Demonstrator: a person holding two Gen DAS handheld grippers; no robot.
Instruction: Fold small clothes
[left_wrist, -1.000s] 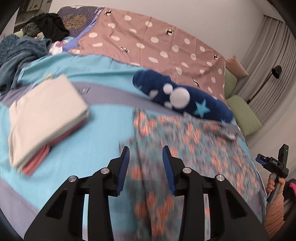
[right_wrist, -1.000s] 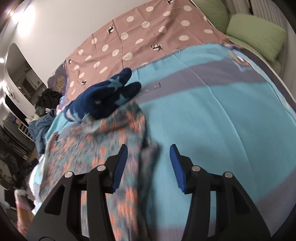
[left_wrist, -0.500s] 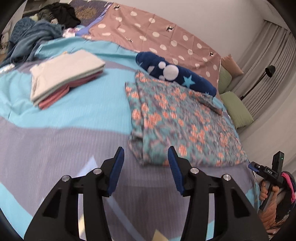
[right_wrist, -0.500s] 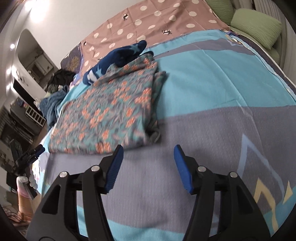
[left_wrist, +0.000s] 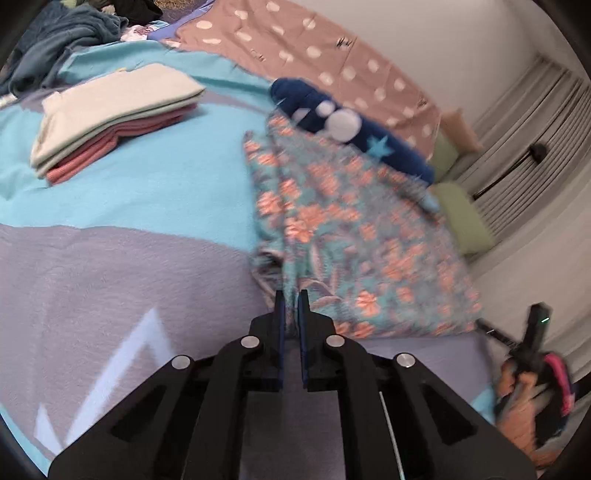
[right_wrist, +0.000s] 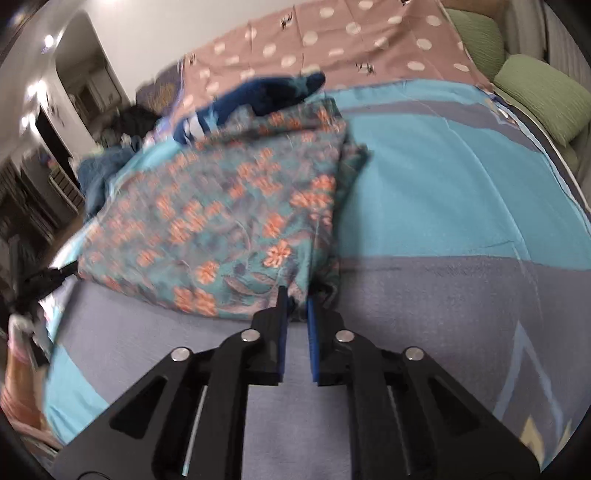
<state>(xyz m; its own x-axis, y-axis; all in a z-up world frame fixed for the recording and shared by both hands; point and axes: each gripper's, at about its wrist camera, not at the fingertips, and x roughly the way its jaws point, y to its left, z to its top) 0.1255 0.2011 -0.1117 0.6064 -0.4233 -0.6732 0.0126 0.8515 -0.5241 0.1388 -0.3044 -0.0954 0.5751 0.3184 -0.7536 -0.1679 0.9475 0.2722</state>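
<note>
Bare bedspread (left_wrist: 122, 206) lies open between folded stack (left_wrist: 110, 114) and floral garment (left_wrist: 351, 236).

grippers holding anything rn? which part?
Both have just closed on the floral garment: left gripper on its near left corner, right gripper on its near right corner.

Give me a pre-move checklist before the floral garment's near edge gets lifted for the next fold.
1. Left hand-held gripper shut on floral garment corner, jaws just closed: ok.
2. Right hand-held gripper shut on the opposite near corner: ok.
3. All layers caught: cannot tell.
4. Navy star garment rests on the far edge: not ok.
5. Folded stack lies apart: ok.
</note>
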